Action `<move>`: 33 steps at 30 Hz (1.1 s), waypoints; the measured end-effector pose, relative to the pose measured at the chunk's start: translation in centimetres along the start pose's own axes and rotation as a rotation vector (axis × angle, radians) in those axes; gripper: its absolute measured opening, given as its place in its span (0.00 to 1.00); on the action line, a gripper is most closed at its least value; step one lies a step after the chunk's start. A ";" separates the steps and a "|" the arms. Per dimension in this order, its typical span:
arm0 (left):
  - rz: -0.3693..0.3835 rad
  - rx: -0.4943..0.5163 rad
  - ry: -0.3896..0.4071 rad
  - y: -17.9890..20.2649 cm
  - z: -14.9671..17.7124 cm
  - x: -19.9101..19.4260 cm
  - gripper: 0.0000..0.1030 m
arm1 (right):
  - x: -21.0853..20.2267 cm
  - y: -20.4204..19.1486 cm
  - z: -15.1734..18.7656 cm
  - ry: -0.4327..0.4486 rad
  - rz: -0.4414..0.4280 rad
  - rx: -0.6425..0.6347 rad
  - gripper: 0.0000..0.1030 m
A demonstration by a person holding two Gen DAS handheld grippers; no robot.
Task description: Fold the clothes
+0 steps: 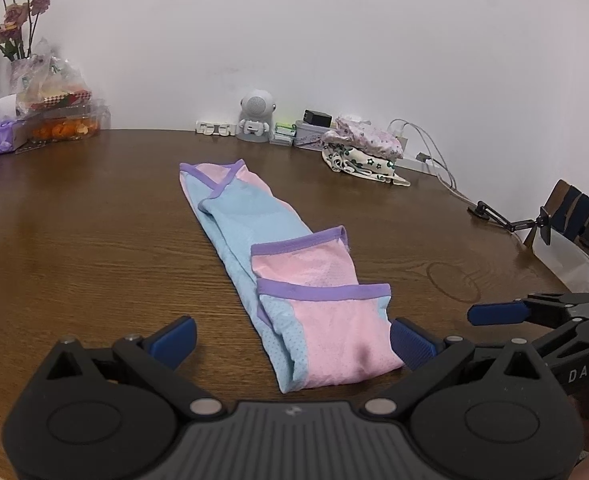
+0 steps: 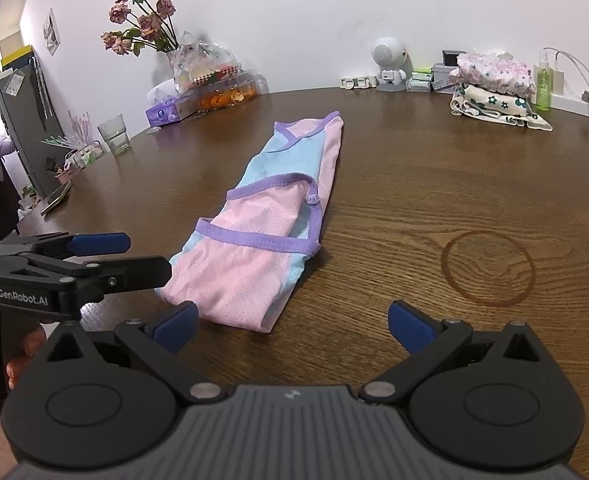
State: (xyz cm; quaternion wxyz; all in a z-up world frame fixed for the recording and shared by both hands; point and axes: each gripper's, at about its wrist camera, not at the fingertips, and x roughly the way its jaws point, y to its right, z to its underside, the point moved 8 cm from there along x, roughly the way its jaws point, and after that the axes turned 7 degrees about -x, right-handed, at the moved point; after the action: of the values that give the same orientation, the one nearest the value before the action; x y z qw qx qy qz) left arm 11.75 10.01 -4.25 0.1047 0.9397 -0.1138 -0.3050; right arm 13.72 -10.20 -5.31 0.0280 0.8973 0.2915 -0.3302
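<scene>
A pink and light-blue garment with purple trim (image 1: 294, 280) lies folded into a long narrow strip on the brown wooden table (image 1: 94, 240). It also shows in the right wrist view (image 2: 262, 232). My left gripper (image 1: 292, 338) is open and empty, its fingers on either side of the garment's near end, just above it. My right gripper (image 2: 292, 326) is open and empty, low over the table to the right of the near end. Each gripper shows in the other's view, the right one (image 1: 534, 312) and the left one (image 2: 94, 256).
A stack of folded patterned clothes (image 2: 494, 84) sits at the back right. A white robot figure (image 2: 390, 64), small boxes, a tissue box (image 2: 162, 112), snack packs, a flower vase and a glass (image 2: 114, 134) line the far edge. Cables and a chair (image 1: 582, 224) are at right.
</scene>
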 end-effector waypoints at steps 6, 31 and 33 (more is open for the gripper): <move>0.002 -0.004 -0.001 -0.2 0.1 0.0 1.00 | 0.2 -0.1 -0.1 -0.001 -0.004 -0.004 1.00; -0.002 0.001 -0.007 0.2 0.3 -0.1 1.00 | 0.0 -0.6 -0.1 0.013 -0.038 0.003 1.00; 0.002 0.004 -0.006 0.3 0.3 -0.1 1.00 | -0.2 -0.8 0.0 0.018 -0.039 -0.002 1.00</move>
State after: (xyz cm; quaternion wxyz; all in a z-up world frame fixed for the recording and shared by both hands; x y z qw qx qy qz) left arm 11.40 9.73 -4.39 0.1026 0.9389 -0.1156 -0.3076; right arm 13.22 -9.65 -5.06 0.0200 0.8942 0.3098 -0.3224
